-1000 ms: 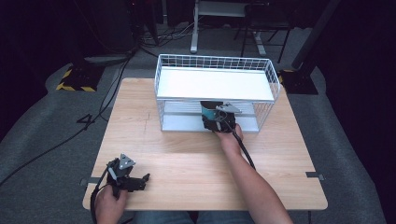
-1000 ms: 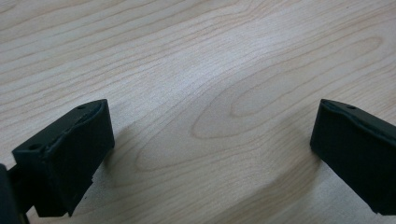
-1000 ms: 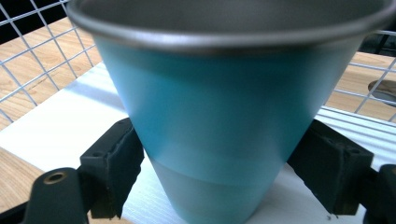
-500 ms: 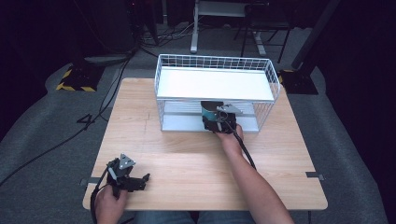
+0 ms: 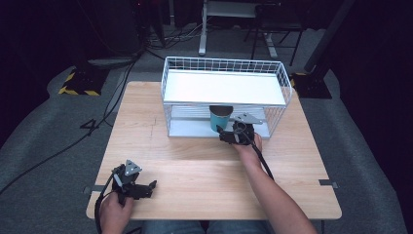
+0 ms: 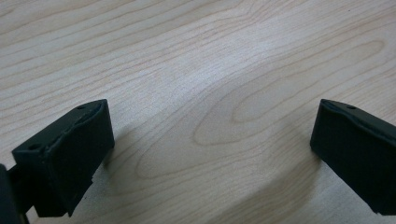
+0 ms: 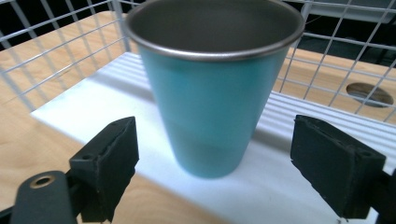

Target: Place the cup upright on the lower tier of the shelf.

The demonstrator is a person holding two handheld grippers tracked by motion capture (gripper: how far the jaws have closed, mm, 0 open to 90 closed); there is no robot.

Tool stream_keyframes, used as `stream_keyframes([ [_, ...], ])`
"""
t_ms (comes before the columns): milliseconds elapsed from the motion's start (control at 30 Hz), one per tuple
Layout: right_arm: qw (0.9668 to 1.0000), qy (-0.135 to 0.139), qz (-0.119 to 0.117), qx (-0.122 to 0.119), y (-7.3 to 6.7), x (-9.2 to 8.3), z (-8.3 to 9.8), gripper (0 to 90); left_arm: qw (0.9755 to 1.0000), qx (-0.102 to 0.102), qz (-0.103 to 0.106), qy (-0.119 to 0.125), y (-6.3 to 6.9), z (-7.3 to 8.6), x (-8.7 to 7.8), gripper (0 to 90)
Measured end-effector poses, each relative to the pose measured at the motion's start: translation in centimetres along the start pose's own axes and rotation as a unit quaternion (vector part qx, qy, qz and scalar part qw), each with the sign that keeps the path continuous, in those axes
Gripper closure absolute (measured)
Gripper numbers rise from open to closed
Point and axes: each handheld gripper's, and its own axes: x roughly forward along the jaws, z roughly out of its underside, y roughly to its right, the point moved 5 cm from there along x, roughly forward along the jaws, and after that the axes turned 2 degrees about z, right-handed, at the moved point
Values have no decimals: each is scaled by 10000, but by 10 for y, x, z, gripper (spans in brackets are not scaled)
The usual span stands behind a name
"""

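A teal metal cup (image 5: 220, 118) (image 7: 210, 112) stands upright on the lower white shelf (image 7: 285, 186) of a white wire rack (image 5: 224, 62). My right gripper (image 5: 224, 134) (image 7: 217, 140) is at the rack's open front, just short of the cup. It is open, with a jaw on each side of the cup's base and a gap to both. My left gripper (image 5: 146, 187) (image 6: 212, 126) rests low over the wooden table (image 5: 195, 165) near its front left corner, open with bare wood between its jaws.
The rack's upper white shelf (image 5: 224, 87) covers the cup from above, and wire walls close its sides and back. A round hole (image 7: 369, 93) shows in the tabletop beyond the rack. Dark floor with cables surrounds the table.
My right gripper has drawn back a little from the cup toward the table's front. The cup stays on the lower shelf. The left gripper has not moved.
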Motion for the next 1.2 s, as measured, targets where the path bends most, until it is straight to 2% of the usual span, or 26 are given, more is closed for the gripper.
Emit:
stream_keyframes([
  [200, 9998, -136, -75, -139, -2, -24, -1, 161, 10000, -5, -2, 1, 0, 0, 0, 0],
  [300, 9997, -12, -155, -199, -2, -37, -2, 161, 10000, 5, -5, 0, 0, 0, 0, 0],
  [333, 9997, -12, -155, -199, -2, -37, -2, 161, 10000, -1, -5, 1, 0, 0, 0, 0],
  [400, 9993, -39, -272, -234, -1, -51, -1, 161, 10000, 2, -5, 1, 0, 0, 0, 0],
  [500, 9992, -23, -305, -251, 1, -59, -2, 161, 10000, -1, -1, 1, 0, 0, 0, 0],
  [533, 9991, -1, -351, -242, 4, -69, -3, 161, 10000, 0, -1, 1, 0, 0, 0, 0],
  [567, 9991, -1, -351, -242, 4, -69, -3, 161, 10000, 0, -1, 1, 0, 0, 0, 0],
  [600, 9990, -10, -365, -254, 7, -77, -3, 161, 10000, 0, -1, 1, 0, 0, 0, 0],
  [800, 9987, -38, -431, -263, 14, -93, -1, 161, 10000, 0, -1, 1, 0, 0, 0, 0],
  [867, 9985, -134, -430, -311, 19, -100, 3, 161, 10000, -1, 0, 1, 0, 0, 0, 0],
  [1000, 9980, -161, -538, -303, 24, -108, 8, 161, 10000, 2, -5, 0, 0, 0, 0, 0],
  [1033, 9965, -196, -762, -279, 28, -114, 10, 161, 10000, 0, -1, -1, 0, 0, 0, 0],
  [1100, 9955, -200, -869, -311, 30, -119, 12, 161, 10000, 1, 0, -1, 0, 0, 0, 0],
  [1167, 9955, -220, -852, -348, 32, -123, 13, 161, 10000, 3, 6, -7, 0, 0, 0, 0],
  [1200, 9961, -254, -743, -401, 37, -131, 16, 161, 10000, -4, 12, 1, 0, -1, 1, 0],
])
